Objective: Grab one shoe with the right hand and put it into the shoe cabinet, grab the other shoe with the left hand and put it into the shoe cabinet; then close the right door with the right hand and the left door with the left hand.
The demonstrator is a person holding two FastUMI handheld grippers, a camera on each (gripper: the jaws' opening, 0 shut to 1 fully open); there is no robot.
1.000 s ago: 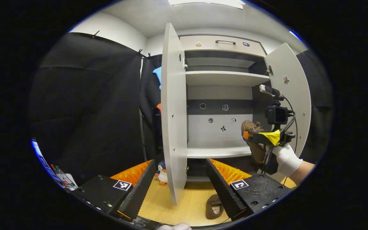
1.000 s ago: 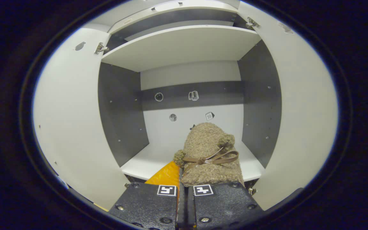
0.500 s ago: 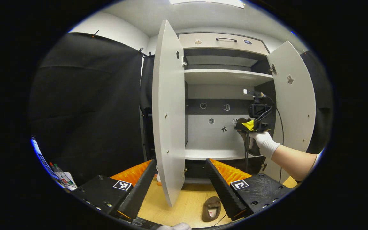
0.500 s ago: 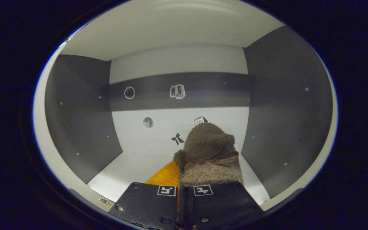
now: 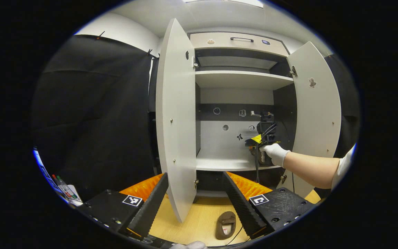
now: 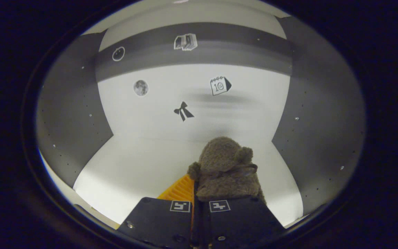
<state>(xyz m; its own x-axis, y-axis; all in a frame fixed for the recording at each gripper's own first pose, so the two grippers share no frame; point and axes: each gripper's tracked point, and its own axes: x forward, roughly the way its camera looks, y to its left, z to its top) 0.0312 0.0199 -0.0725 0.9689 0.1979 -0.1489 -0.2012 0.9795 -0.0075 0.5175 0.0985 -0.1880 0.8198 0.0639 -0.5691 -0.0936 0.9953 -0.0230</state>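
Fuzzy brown fleece on the shoe (image 6: 225,169) tells me it is light, soft and squashy, so I grip it at the heel, where my right tool (image 6: 199,193) is pinched together on it, toe pointing into the shoe cabinet (image 5: 235,77). It hangs just above the white shelf (image 6: 143,162), right of centre, near the dark right wall, with open room to the left. My left tool (image 5: 195,197) is spread apart and holds nothing; the other shoe (image 5: 225,224) lies on the floor (image 5: 199,221) between the left door (image 5: 176,121) and right door (image 5: 318,110), both wide open.
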